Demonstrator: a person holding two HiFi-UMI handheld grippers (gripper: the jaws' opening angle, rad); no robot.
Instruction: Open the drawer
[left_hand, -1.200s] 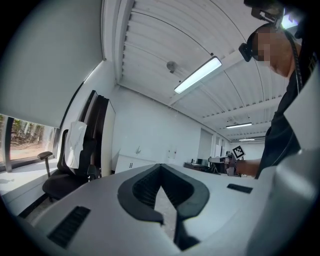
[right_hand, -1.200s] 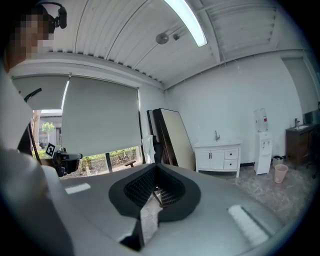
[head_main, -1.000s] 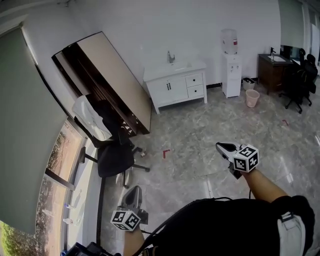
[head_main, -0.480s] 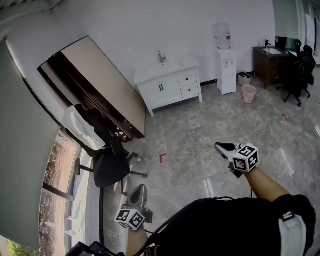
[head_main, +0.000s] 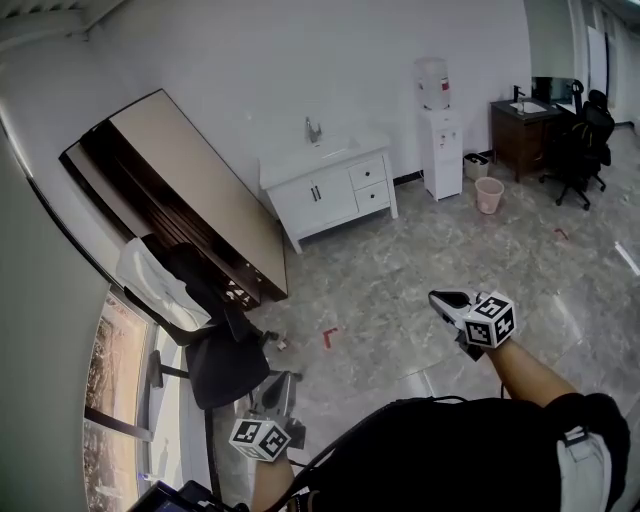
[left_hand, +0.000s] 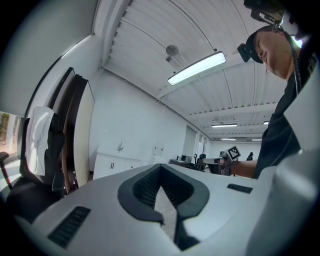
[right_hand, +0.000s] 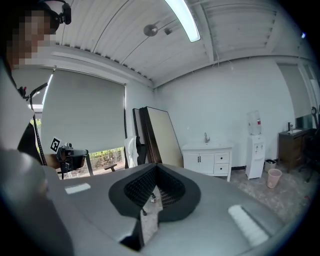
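The drawer (head_main: 368, 172), the upper of two, sat closed in the right part of the white sink cabinet (head_main: 310, 202) against the far wall, well apart from both grippers. A water dispenser (head_main: 438, 140) stood near the cabinet. The right gripper (head_main: 437, 297) was clenched on nothing, with its jaws together. The left gripper (head_main: 283, 379) was likewise closed and empty, near an office chair (head_main: 225, 365).
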